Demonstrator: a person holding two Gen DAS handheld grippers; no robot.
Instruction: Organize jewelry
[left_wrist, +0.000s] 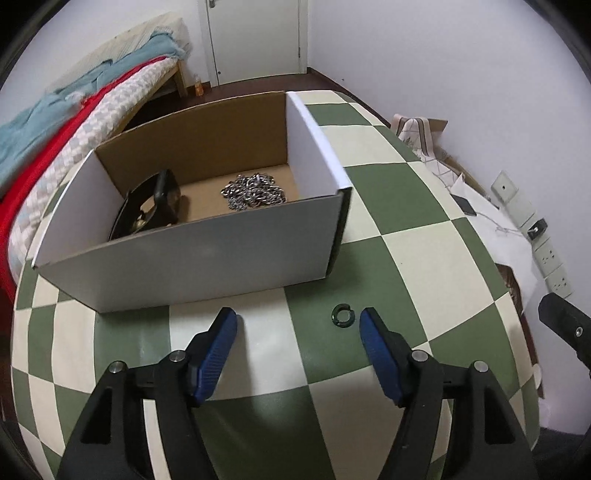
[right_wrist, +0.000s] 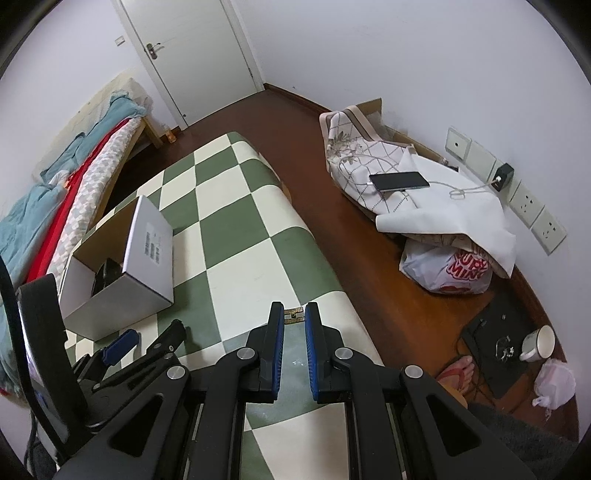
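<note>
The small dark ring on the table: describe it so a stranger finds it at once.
Start at the open white cardboard box on the green-and-cream checked table. In front of its right corner, on a green square, lies the small dark green split ring, the only loose piece outside the box.

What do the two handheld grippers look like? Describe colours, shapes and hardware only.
Both match. The left gripper has black plastic arms with triangular cut-outs, round silver pivot pins, and two fingers faced with ribbed blue pads. The right gripper shows the same black frame, silver pins and blue pads. No cables or printed markings show on either.
</note>
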